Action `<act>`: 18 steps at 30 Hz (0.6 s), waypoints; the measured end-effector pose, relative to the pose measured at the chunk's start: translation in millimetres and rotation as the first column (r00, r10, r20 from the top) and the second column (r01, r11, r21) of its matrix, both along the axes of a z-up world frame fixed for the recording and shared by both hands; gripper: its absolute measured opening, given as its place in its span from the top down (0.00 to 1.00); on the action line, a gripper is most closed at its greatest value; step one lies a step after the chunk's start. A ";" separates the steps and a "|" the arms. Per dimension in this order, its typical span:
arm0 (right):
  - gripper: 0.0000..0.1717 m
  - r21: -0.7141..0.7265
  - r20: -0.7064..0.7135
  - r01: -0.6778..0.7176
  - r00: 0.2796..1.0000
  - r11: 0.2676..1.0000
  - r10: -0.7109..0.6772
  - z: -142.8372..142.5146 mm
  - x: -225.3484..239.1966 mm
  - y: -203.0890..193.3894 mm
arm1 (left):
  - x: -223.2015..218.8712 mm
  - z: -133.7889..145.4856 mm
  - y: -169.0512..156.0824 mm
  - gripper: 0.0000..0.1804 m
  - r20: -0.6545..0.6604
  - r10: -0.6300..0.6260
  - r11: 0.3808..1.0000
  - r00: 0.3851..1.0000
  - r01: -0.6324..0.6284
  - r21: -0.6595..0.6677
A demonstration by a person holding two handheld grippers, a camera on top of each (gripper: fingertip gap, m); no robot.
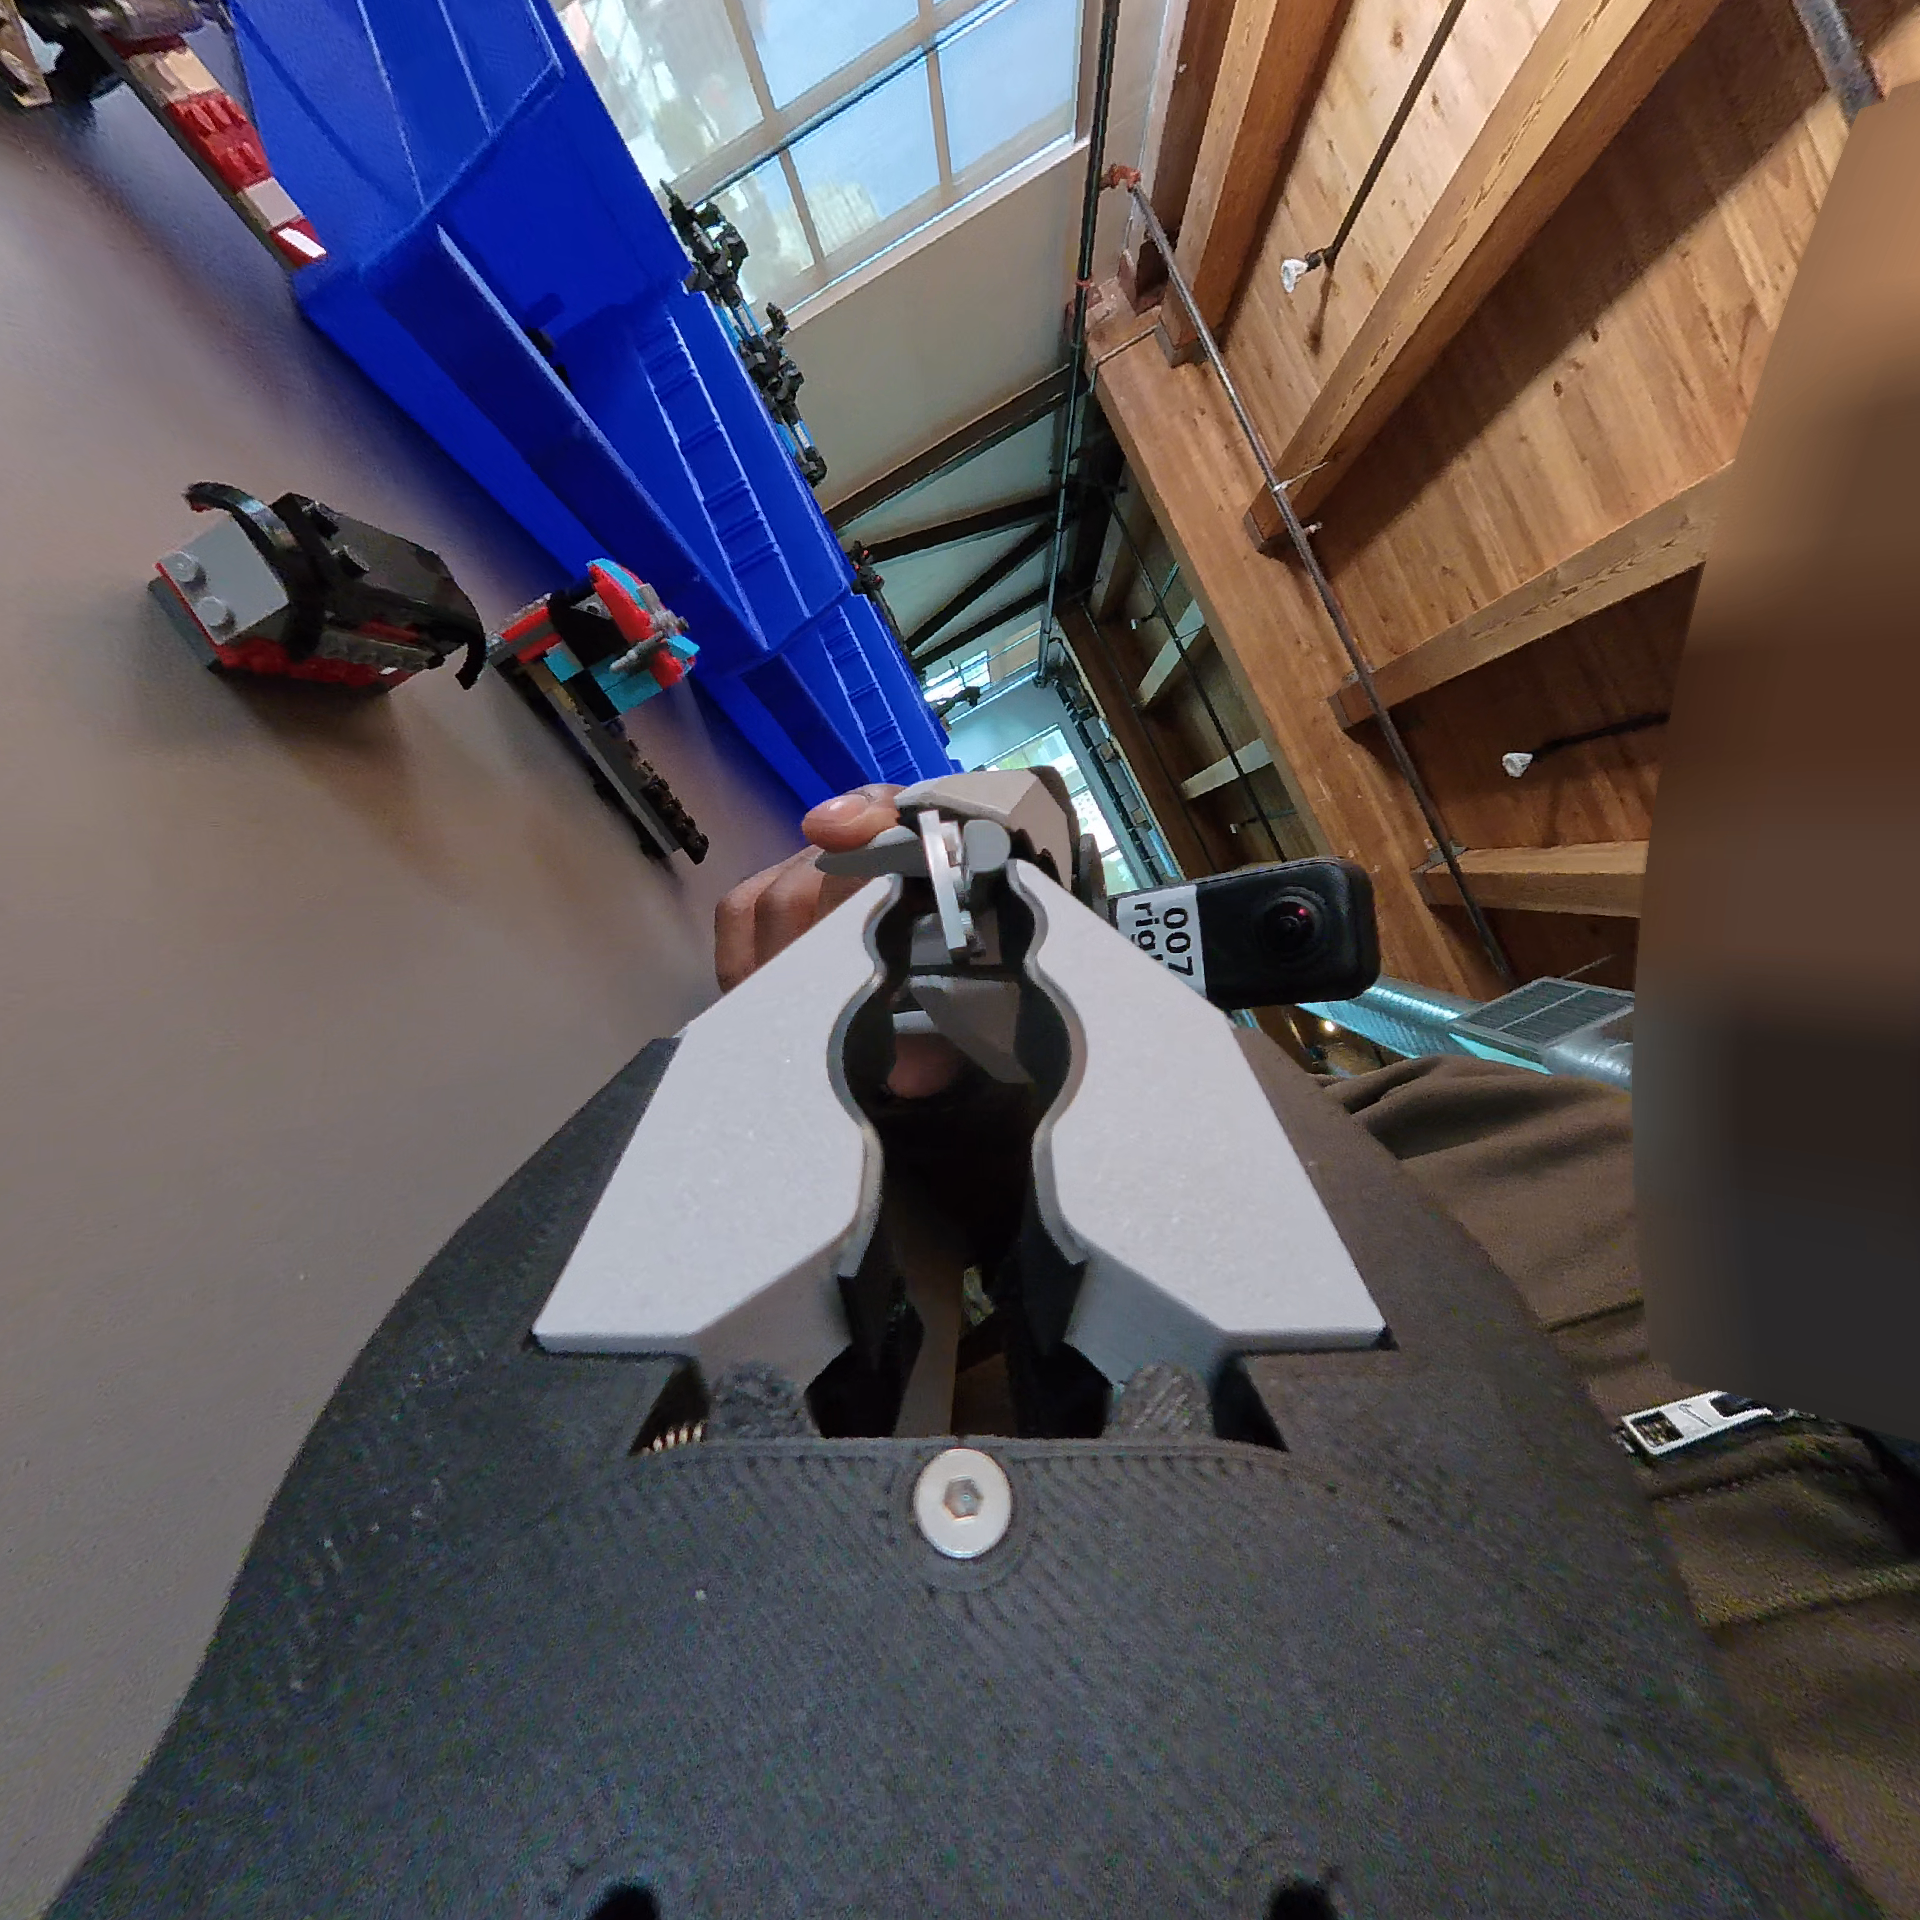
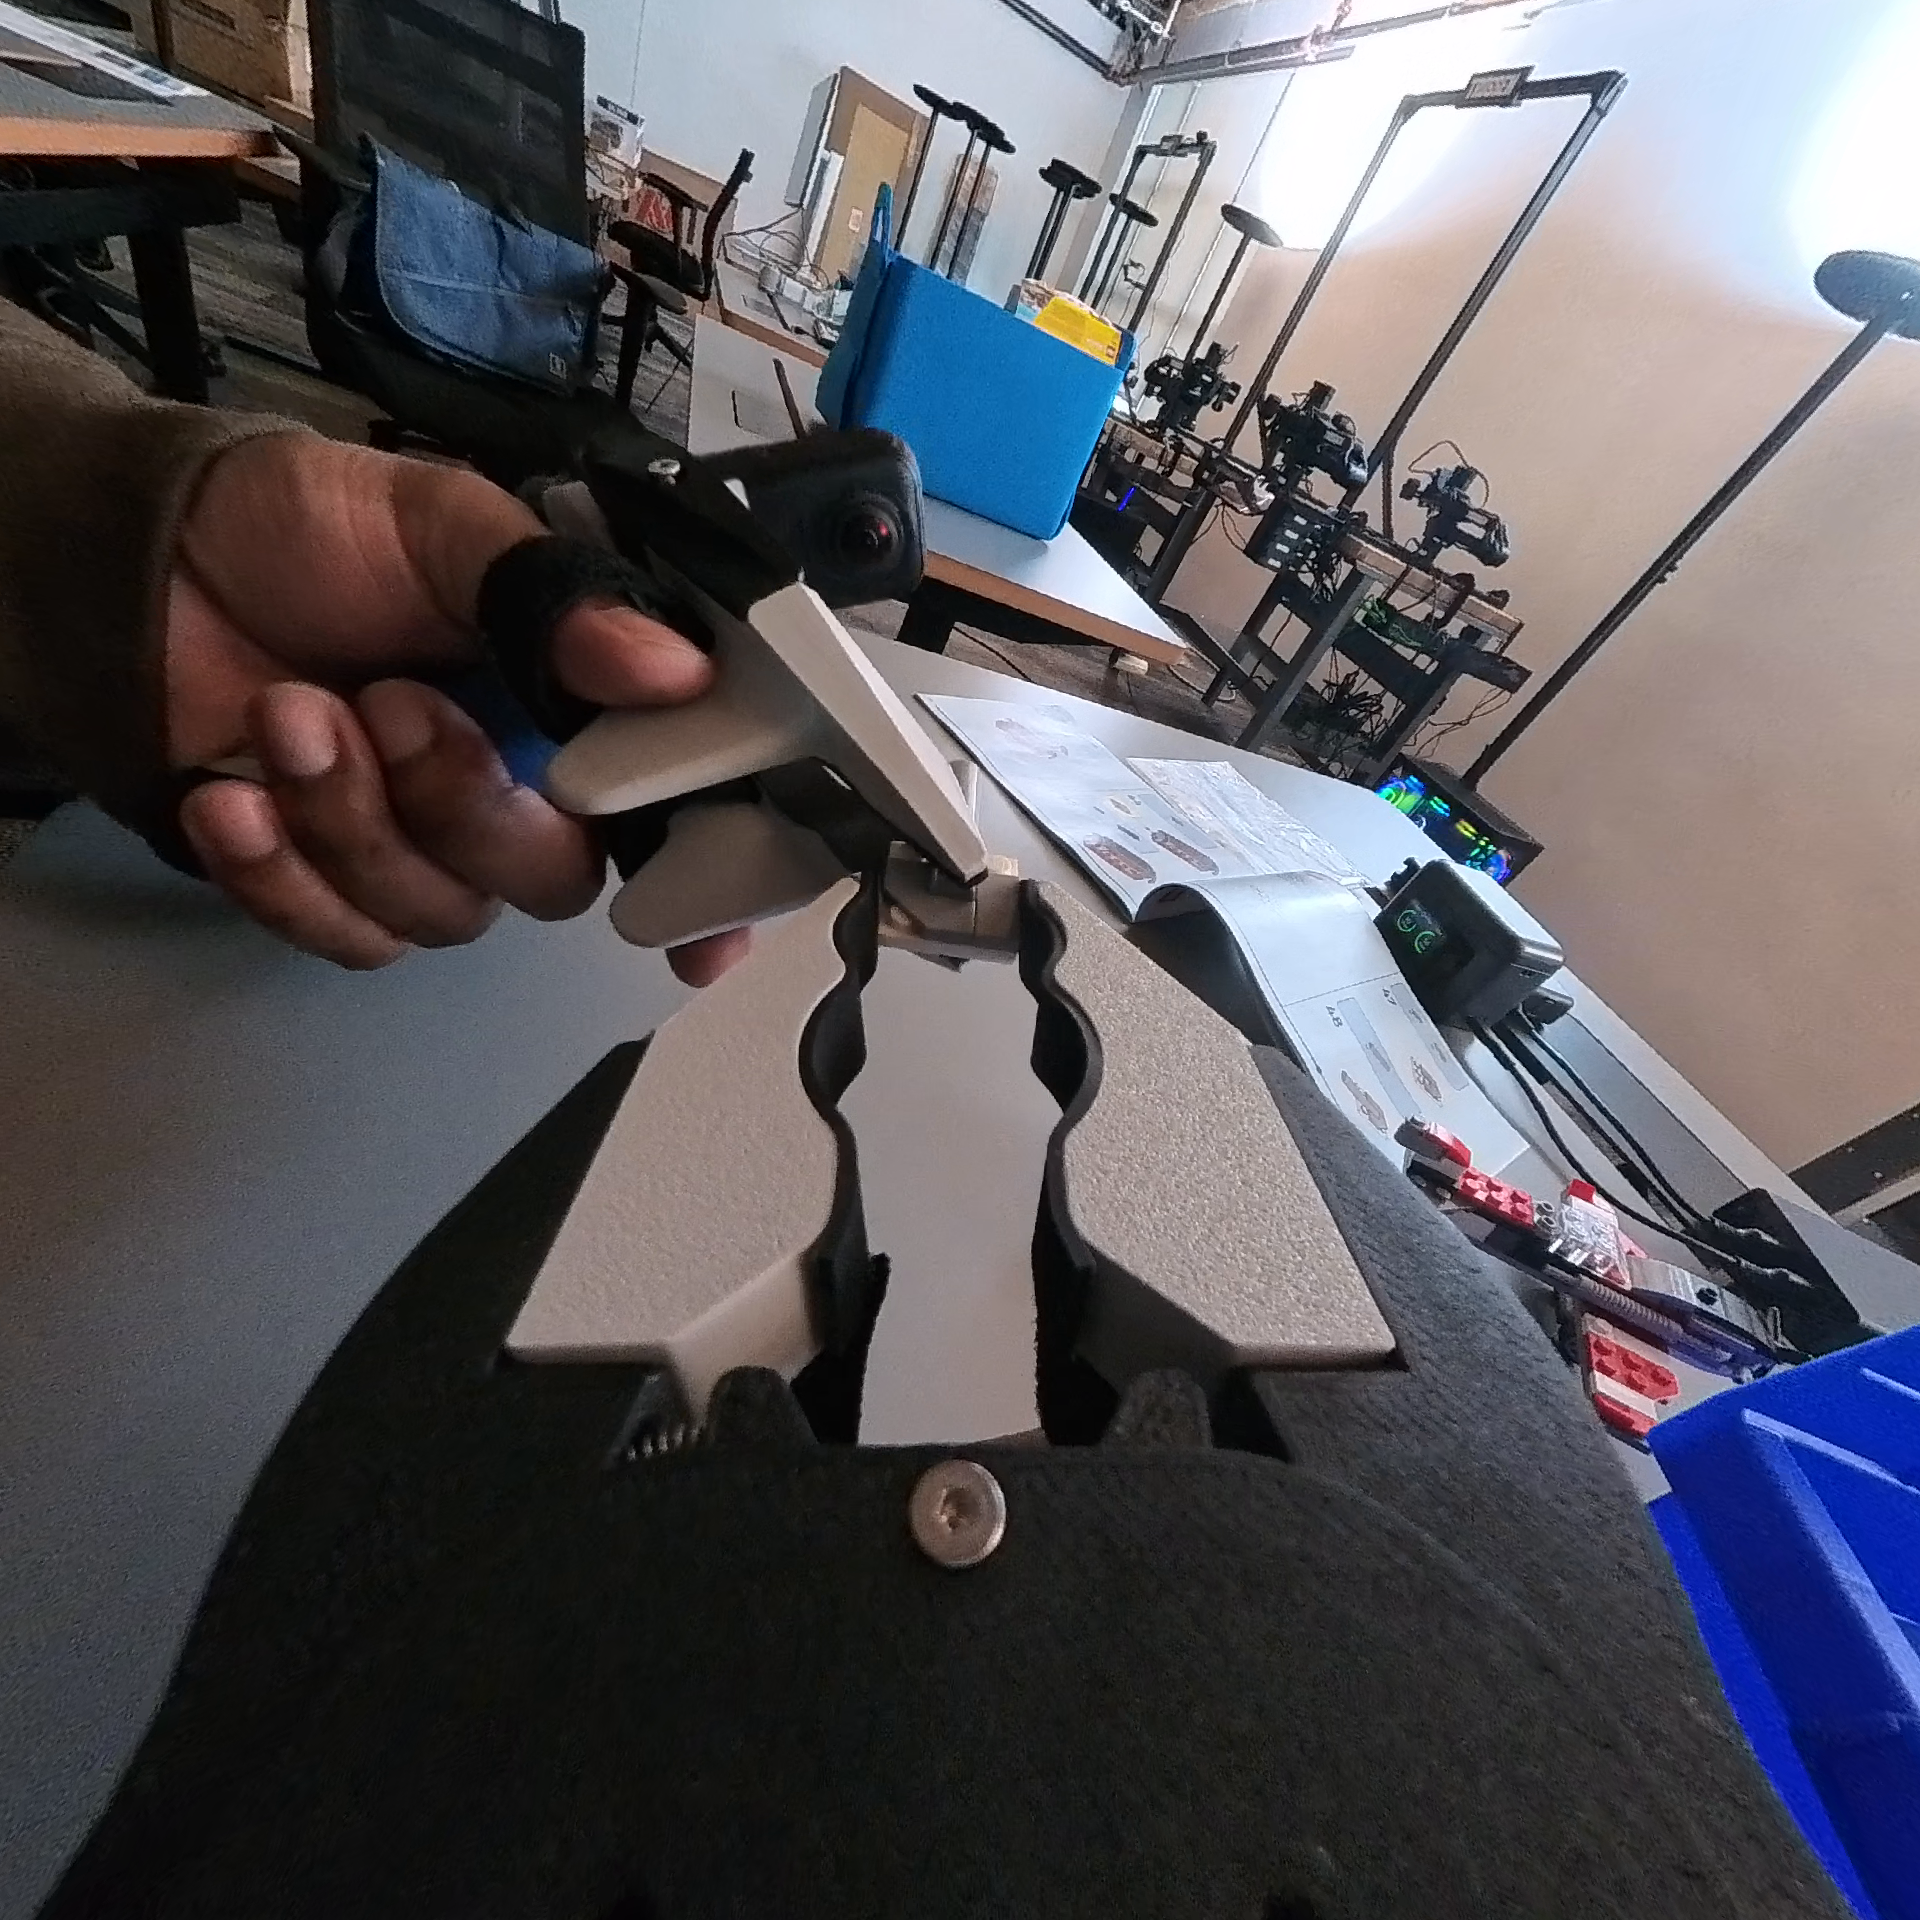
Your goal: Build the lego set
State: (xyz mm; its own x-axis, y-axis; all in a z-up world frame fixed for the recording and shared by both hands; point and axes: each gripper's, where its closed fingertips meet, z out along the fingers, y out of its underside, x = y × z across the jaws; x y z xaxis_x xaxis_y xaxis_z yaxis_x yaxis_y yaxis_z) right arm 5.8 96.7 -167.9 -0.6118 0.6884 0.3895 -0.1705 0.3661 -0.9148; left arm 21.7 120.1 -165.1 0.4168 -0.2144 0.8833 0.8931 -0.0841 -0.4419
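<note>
With my right gripper (image 2: pixel 940 914) clamped on the small grey brick assembly (image 2: pixel 951 920) at frame centre and my left gripper (image 1: pixel 951 883) pinching its thin grey piece (image 1: pixel 948 894), I'd press squarely, gently.

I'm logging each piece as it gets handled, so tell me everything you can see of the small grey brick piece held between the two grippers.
The grey brick piece is small, matte plastic, apparently several plates and a rounded stub joined together. It is held in the air above the table, clamped between the right gripper tips. The left gripper, coming in from the left, closes its tips on a thin part sticking up from the piece's top. Nothing else touches it.
</note>
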 end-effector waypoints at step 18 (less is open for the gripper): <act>0.84 0.003 -0.026 -0.003 1.000 1.000 0.003 4.0 1.3 -0.9 | 1.8 3.4 0.0 0.94 0.082 -0.021 0.996 0.996 0.014 0.084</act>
State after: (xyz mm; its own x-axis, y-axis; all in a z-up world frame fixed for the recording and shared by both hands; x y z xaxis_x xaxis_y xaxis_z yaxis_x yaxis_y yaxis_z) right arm 7.1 95.8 -163.9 -0.6035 0.6856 0.4071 -0.1948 0.3683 -0.9091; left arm 23.5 120.1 -161.7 0.3389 -0.2950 0.8934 0.9255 -0.0660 -0.3729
